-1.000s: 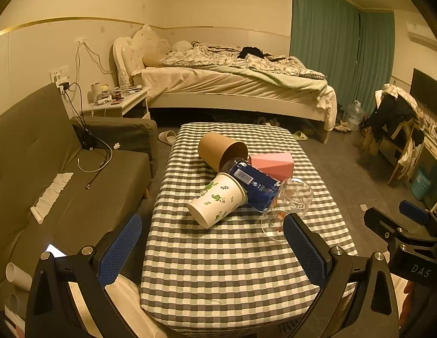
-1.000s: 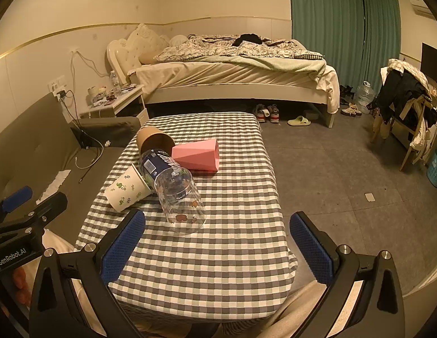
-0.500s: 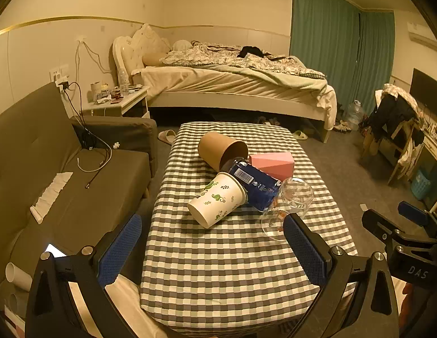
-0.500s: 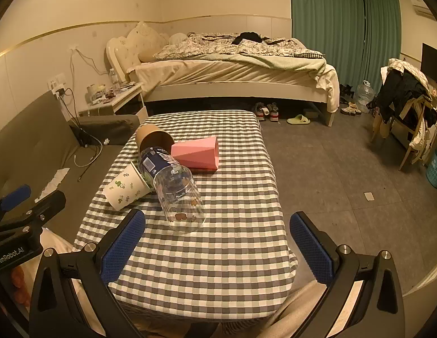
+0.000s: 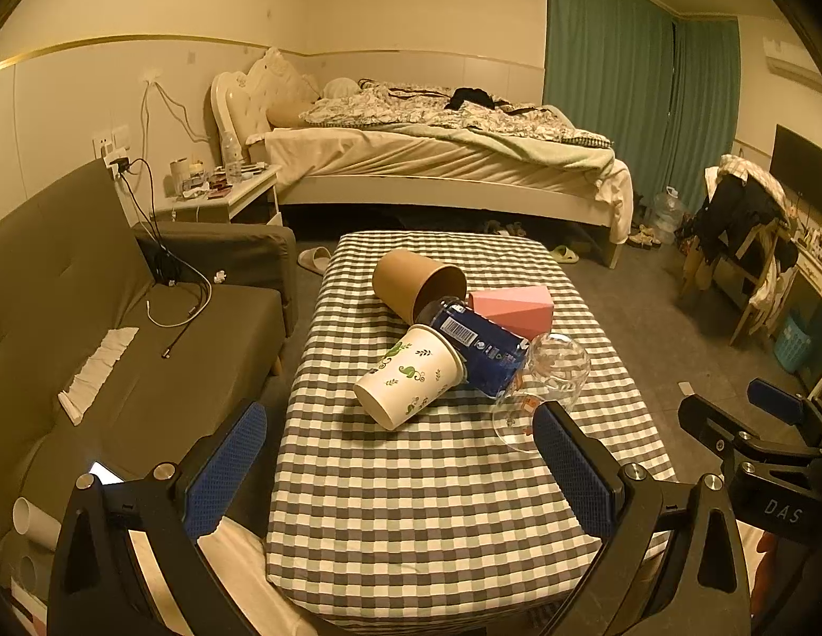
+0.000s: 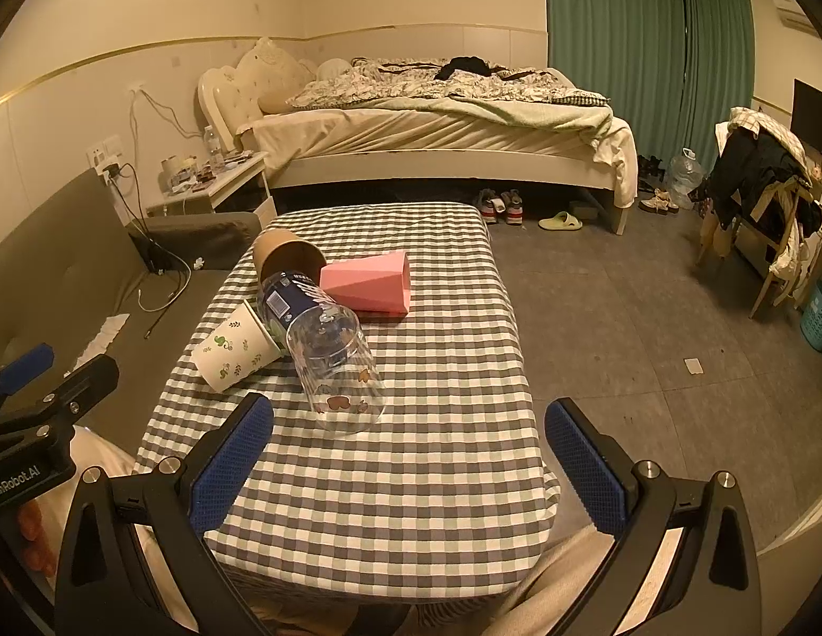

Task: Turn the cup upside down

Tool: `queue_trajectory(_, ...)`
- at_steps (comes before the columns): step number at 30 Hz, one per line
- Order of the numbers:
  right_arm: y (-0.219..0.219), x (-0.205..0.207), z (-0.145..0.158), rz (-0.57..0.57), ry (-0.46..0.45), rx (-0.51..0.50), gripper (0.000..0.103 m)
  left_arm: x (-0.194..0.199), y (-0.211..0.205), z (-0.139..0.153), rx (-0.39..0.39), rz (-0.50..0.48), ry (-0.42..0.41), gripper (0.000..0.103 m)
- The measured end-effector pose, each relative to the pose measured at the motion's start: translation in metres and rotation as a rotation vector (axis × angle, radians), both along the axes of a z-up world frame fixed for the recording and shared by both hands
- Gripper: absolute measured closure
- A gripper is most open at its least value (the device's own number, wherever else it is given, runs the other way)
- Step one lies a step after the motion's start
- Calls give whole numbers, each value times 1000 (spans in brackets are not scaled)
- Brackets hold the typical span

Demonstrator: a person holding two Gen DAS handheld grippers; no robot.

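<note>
Five toppled cups (image 6: pixel 336 365) cluster touching at the checkered table's (image 6: pixel 437 477) centre-left; its near edge and right side lie bare.

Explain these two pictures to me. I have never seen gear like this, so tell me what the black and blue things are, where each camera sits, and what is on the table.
There is no robot arm: a person holds a pair of handheld tongs in each hand, each with a fisheye camera looking along its fingers. One picture comes from the left tongs, the other from the right tongs. Both are open and hold nothing. On the checkered table five cups lie on their sides in a cluster: a clear glass cup, a white leaf-print paper cup, a blue cup, a brown paper cup and a pink faceted cup.
</note>
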State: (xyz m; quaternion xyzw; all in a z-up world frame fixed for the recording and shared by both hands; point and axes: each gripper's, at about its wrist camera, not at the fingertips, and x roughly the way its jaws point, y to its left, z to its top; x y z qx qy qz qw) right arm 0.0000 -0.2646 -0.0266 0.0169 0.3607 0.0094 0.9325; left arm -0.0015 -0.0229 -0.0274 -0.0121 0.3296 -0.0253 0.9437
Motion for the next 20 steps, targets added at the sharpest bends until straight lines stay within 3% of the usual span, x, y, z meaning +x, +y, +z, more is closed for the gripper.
queue_trajectory(20, -1, 0, -3, -6, 12, 0, 0, -1, 0, 0, 10, -12, -9, 0)
